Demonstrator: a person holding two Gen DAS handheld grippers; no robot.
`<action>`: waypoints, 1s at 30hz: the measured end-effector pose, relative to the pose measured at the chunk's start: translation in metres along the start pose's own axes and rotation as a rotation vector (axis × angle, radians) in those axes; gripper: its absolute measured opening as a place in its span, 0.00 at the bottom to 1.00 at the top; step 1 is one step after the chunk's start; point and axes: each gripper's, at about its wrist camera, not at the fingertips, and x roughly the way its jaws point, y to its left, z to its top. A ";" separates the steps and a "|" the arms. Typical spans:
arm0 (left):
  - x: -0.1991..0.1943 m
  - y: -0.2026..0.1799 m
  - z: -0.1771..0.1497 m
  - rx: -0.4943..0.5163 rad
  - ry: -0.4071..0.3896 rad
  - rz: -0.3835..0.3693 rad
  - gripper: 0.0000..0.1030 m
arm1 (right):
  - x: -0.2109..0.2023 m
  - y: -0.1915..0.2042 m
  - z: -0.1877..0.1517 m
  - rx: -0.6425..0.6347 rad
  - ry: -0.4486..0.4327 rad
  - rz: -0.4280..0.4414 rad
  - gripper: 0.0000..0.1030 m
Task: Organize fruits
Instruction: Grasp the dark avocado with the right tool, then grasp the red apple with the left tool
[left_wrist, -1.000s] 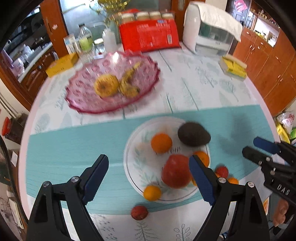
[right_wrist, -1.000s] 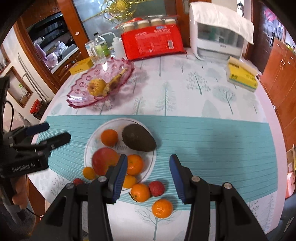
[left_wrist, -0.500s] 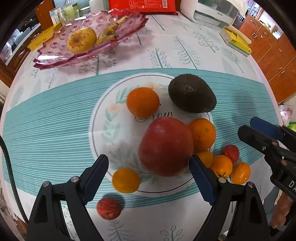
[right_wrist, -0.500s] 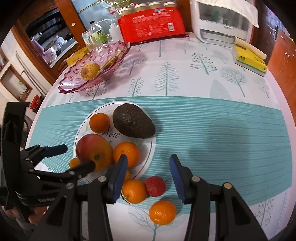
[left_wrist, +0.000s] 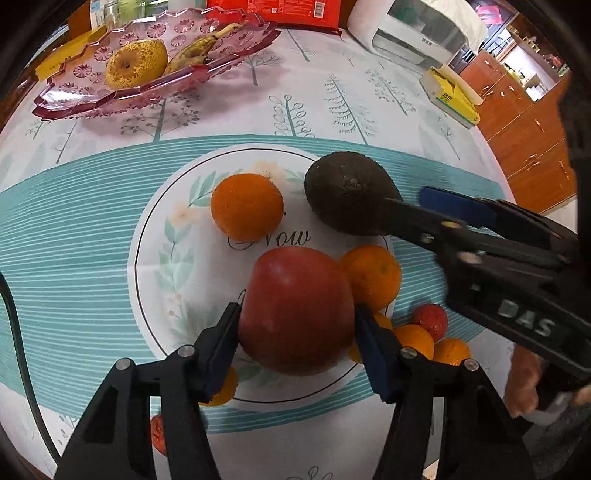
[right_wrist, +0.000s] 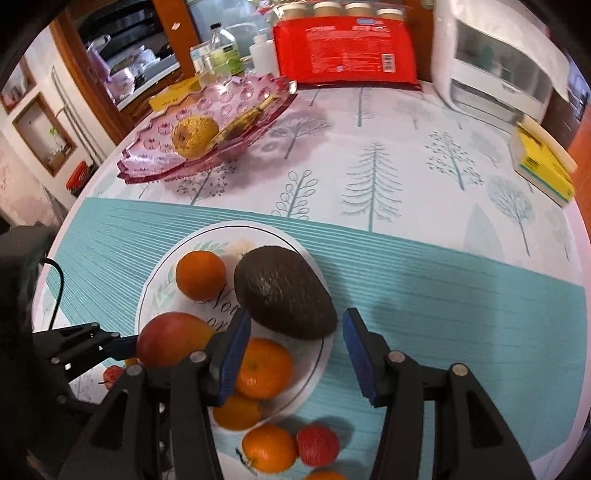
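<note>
Clamping left gripper (left_wrist: 297, 334) on red apple (left_wrist: 295, 312), centre-front of white plate (left_wrist: 155, 258), jaws just closed. Right gripper (right_wrist: 291, 334) agape, just widened, short of avocado (right_wrist: 282, 291). Lift straight; avoid nudging adjacent oranges.

red apple (left_wrist: 295, 314), teal-striped (tree-printed) tablecloth (left_wrist: 74, 240)

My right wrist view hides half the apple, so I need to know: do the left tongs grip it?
Observer: Yes. The left tongs have just been closing; both pads press the apple.
Operator: Anything beneath them?
Observer: An orange lies half under them, at the plate rim.
Operator: Neighbours touching the apple?
Observer: A second orange looks to rest against it.
</note>
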 end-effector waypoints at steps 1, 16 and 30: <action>0.000 0.002 0.001 -0.002 0.003 -0.010 0.57 | 0.002 0.002 0.002 -0.012 0.003 -0.004 0.51; -0.020 0.051 0.013 -0.059 -0.032 0.022 0.55 | 0.040 0.027 0.014 -0.161 0.052 -0.071 0.61; -0.004 0.058 0.016 -0.081 0.010 -0.021 0.57 | 0.041 0.030 0.011 -0.157 0.024 -0.114 0.59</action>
